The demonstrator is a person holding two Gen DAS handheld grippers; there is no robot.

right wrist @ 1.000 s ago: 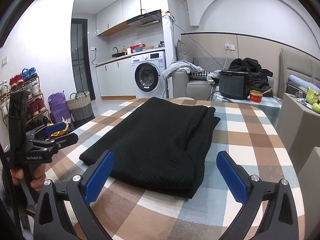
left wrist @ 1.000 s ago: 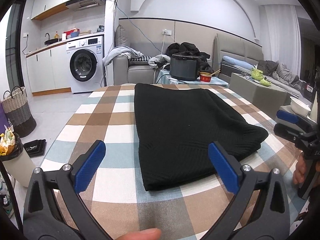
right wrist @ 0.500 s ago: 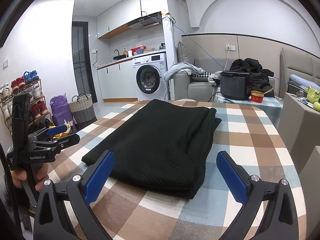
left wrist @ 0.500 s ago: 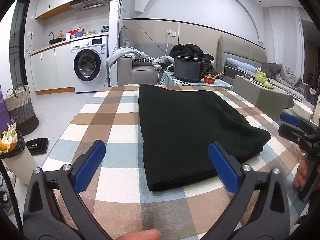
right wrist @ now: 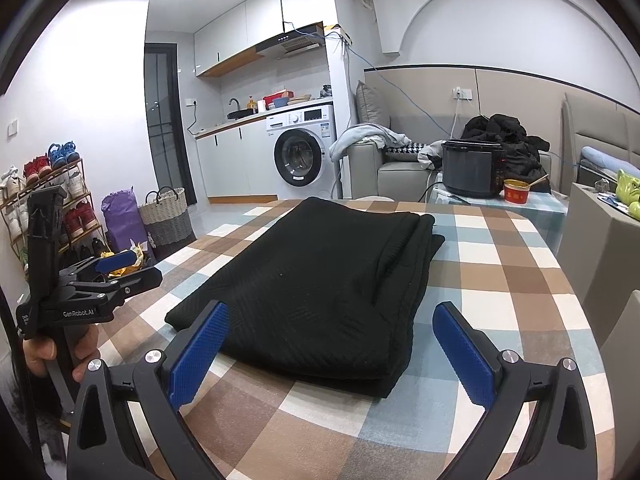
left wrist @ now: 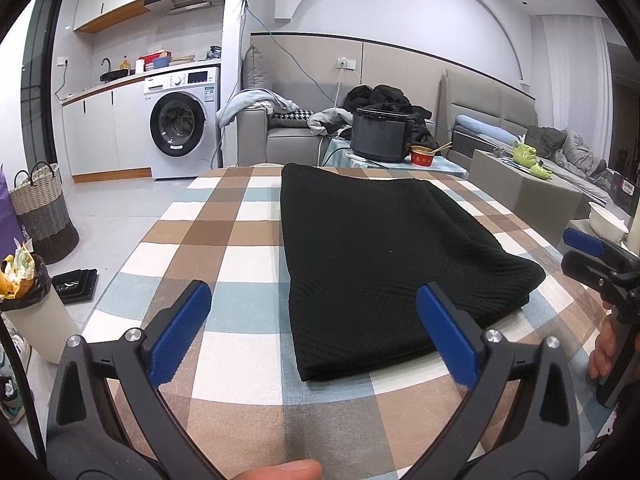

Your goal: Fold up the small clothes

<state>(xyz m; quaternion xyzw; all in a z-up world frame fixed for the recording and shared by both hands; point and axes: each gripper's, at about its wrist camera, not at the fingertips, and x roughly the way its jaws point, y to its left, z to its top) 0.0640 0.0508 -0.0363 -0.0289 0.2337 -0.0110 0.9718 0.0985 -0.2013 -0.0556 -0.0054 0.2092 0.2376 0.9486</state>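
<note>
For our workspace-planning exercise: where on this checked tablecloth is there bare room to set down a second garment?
One bare strip runs along the checked tablecloth left of the folded black knit garment. Another lies right of it, toward the table's right edge. The near edge is crowded by the open left gripper and right gripper.

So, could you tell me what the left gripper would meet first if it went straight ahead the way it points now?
Probably the near edge of the folded black garment on the checked tablecloth. The left gripper is open and aimed at that corner, though its height above the cloth is unclear.
</note>
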